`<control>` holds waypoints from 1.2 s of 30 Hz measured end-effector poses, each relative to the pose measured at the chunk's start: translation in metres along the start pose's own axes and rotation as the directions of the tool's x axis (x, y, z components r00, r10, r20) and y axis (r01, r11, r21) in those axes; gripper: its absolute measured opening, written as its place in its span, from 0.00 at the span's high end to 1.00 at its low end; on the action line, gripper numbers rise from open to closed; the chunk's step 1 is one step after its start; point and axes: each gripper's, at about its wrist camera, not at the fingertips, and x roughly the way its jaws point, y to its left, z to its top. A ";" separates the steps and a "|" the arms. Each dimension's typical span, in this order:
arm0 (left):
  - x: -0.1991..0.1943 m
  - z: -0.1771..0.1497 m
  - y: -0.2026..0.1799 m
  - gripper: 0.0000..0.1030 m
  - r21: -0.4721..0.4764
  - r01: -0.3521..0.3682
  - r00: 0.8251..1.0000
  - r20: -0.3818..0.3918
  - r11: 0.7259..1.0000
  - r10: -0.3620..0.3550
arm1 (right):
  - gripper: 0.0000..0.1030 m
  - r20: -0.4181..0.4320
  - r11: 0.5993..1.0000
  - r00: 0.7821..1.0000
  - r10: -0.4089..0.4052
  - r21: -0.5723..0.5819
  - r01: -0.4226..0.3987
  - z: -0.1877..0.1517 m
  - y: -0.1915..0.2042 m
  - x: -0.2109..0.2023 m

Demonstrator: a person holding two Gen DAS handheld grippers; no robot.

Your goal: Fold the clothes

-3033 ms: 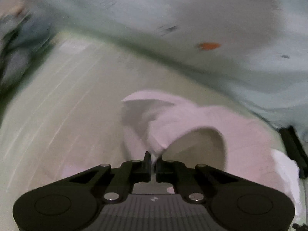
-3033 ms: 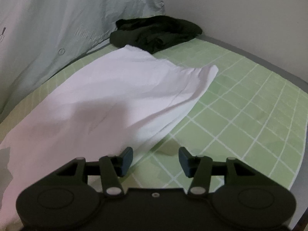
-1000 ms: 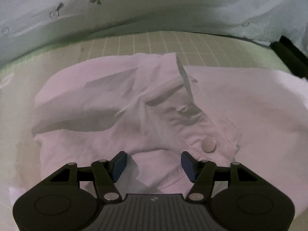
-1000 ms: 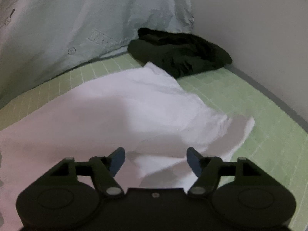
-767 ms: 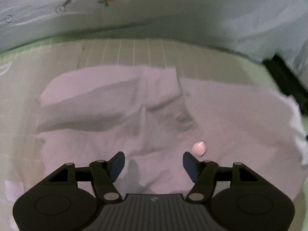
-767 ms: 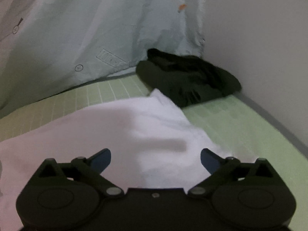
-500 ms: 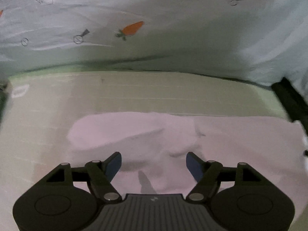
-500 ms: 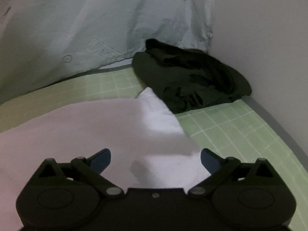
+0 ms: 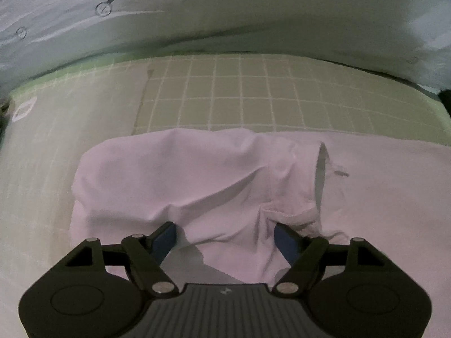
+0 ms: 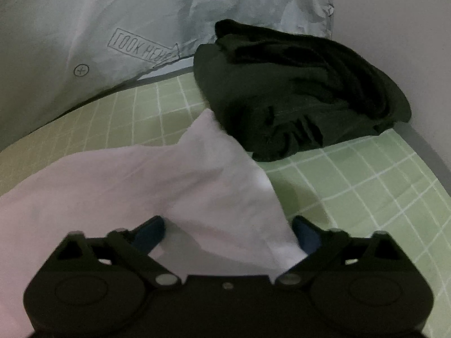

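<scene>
- The white shirt (image 9: 214,186) lies spread on the green grid mat (image 9: 253,95), filling the lower half of the left wrist view; its collar end sits bunched in the middle, with a buttonhole placket showing at centre right.
- The left gripper (image 9: 225,235) hangs over that bunched part, jaws wide apart and opening further. Cloth lies between the blue pads (image 9: 166,235), but they do not press on it, so it holds nothing.
- In the right wrist view the shirt's far end (image 10: 214,186) runs to a point at mid-frame, just beside a crumpled dark garment (image 10: 296,98) in the upper right.
- The right gripper (image 10: 228,233) is wide too, its jaws closing. A flap of white cloth sits between them, though I see no pinch yet.
- A pale printed sheet (image 10: 141,28) hangs behind the mat across the top of both views.
- As I judge it, the folding is at an early stage: one side seems turned in loosely, the fabric is rumpled, and no tidy packet exists.
- What is left, I'd say: smoothing, further folds of the shirt, and then the dark garment, untouched so far.
</scene>
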 end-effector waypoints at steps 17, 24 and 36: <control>-0.020 -0.029 0.009 0.24 -0.074 0.104 0.995 -0.004 0.992 -0.105 | 0.87 0.240 0.971 0.966 -0.094 -0.193 0.143 0.010 0.136 -0.118; -0.047 -0.056 0.008 0.24 -0.074 0.171 0.985 0.027 0.982 -0.170 | 0.59 0.061 0.891 0.993 0.099 -0.450 -0.061 -0.060 0.242 -0.112; -0.075 -0.080 0.027 0.24 -0.114 0.191 0.980 0.082 0.975 -0.182 | 0.22 0.305 0.965 0.940 0.154 -0.252 -0.076 -0.052 0.164 -0.208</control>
